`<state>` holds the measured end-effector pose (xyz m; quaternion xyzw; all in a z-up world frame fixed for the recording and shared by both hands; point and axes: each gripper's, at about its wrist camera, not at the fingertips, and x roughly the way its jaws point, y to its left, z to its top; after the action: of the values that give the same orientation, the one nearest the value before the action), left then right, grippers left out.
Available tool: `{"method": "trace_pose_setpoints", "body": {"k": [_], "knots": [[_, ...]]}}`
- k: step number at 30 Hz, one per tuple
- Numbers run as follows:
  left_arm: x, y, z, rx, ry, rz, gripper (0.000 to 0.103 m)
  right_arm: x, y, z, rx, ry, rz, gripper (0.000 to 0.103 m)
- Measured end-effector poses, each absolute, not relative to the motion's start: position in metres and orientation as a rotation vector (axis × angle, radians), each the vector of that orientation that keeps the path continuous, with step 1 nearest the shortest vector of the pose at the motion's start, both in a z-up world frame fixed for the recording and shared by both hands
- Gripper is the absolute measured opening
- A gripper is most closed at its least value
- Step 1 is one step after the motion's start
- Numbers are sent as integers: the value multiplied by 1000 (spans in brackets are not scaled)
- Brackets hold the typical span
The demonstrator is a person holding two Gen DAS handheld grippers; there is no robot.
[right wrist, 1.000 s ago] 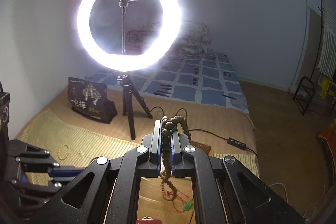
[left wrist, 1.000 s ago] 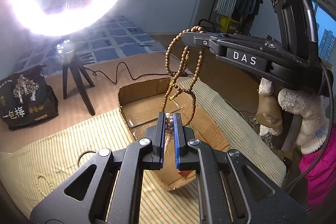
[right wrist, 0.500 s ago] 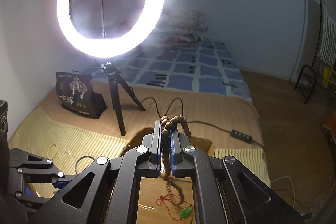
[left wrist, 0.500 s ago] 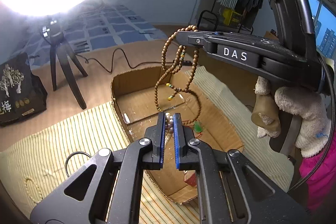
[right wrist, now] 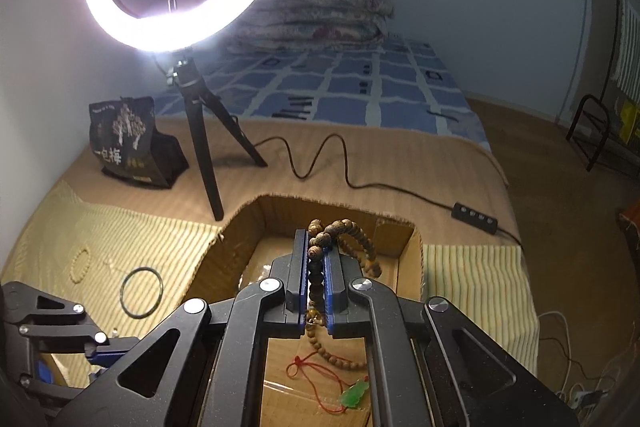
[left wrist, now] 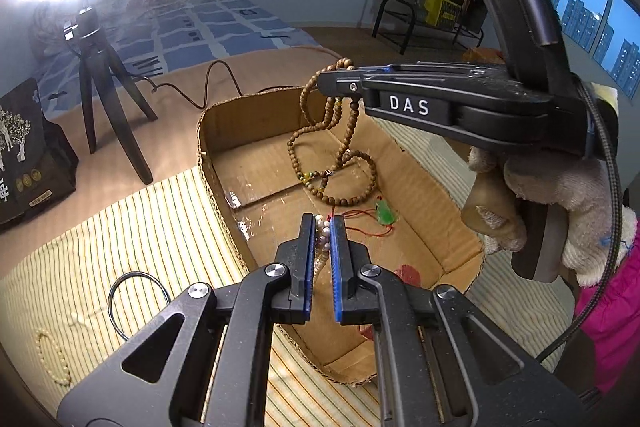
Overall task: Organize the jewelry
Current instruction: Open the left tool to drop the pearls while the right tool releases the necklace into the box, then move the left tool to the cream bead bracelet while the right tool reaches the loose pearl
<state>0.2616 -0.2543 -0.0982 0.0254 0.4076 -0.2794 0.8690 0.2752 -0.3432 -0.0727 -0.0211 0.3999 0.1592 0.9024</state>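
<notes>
Jewelry hangs from both my tools over the cardboard box [left wrist: 216, 151]. My right gripper [right wrist: 316, 259] is pressed together on the brown bead necklace [left wrist: 344, 163], whose lower loops rest on the box floor. My left gripper [left wrist: 322, 227] pinches a pale pearl strand [left wrist: 322, 233]. A green pendant [left wrist: 385, 215] lies inside.

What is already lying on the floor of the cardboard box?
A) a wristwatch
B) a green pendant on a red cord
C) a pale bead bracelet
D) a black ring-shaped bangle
B: the green pendant on its red cord lies on the bottom of the cardboard box, while the black bangle and pale bead bracelet rest outside it on the striped cloth.
</notes>
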Motion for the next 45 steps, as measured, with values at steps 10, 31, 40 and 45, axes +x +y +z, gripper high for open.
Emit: {"method": "trace_pose_setpoints", "body": {"k": [10,31,40,45], "knots": [[261,-255,-103,72,878,-576,5,277,-345,-91,-24,911,325,6],[243,-236,-94,57,872,-552,32,266,-346,-105,14,1076,302,52],[226,-224,-77,54,848,-539,32,248,-347,-86,9,1073,286,52],[216,-215,-67,59,833,-527,32,238,-345,-77,23,1081,302,52]]}}
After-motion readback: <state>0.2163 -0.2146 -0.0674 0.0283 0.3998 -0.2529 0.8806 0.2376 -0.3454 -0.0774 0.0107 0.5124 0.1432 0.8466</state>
